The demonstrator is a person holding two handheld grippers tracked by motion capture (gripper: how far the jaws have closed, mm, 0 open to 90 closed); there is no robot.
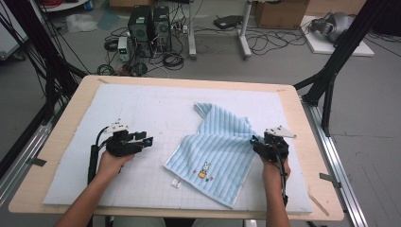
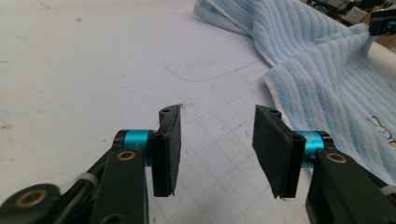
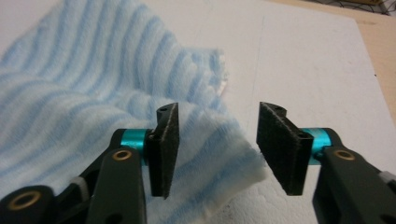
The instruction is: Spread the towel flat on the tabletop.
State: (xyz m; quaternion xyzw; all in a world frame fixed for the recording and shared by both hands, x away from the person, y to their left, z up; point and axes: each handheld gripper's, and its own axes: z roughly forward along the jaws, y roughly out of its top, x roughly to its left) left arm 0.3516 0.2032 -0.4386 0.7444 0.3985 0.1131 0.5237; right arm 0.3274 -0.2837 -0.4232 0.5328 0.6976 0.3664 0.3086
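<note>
The pale blue striped terry towel (image 1: pixel 222 151) lies rumpled, not yet flattened. Its right corner is straddled ungripped by the open right gripper (image 3: pixel 217 140); the left gripper (image 2: pixel 217 144), open and empty, is held left of it.

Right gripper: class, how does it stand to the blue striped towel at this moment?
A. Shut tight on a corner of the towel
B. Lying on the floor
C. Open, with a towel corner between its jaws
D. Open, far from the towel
C: the right gripper has its jaws apart, and a corner of the towel lies between them, ungripped.
</note>
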